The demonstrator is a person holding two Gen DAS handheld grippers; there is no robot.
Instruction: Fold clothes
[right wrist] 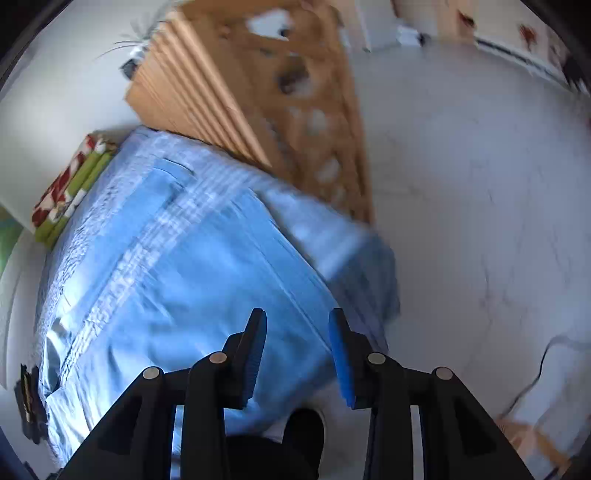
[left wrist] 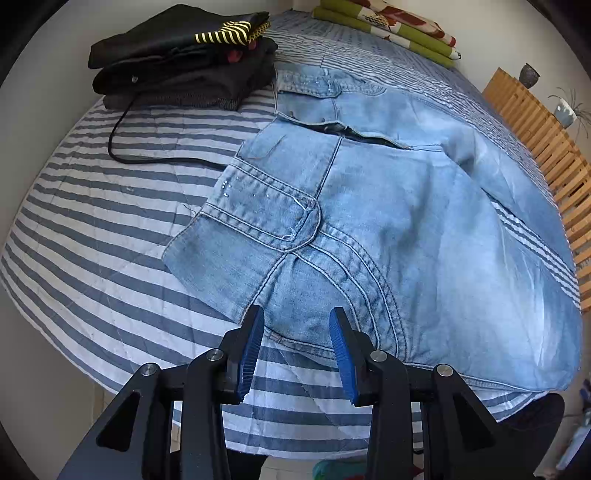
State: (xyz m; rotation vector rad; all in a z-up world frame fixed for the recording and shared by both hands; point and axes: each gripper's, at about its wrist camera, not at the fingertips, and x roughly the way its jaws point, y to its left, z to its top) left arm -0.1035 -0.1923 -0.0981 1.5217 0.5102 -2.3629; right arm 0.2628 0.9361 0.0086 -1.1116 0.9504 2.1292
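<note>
A pair of light-blue jeans (left wrist: 388,221) lies spread across the striped bed (left wrist: 92,229), its waistband and back pockets toward the near edge and its legs running off toward the far right side beside a slatted wooden frame (left wrist: 546,147). At the far left corner of the bed sits a stack of dark folded clothes (left wrist: 177,62), a black cord (left wrist: 122,147) trailing from it over the stripes; that pile looks like work already finished. At the far edge, against the wall, lies a folded green and red blanket (left wrist: 391,26), which seems no part of the job. The jeans appear laid out flat with the two legs still side by side and no lengthwise fold yet made, though the right wrist view is too smeared to show how the leg ends lie. The left tongs (left wrist: 297,350) hang over the near edge of the bed at the waistband corner, released, blue pads apart with nothing pressed between them. The right tongs (right wrist: 297,354) are likewise released and empty, over the denim near the bed's near right corner, with bare floor (right wrist: 480,221) beyond. By my reading, the whole folding of the jeans remains: leg over leg, then halving, then onto the stack.
</note>
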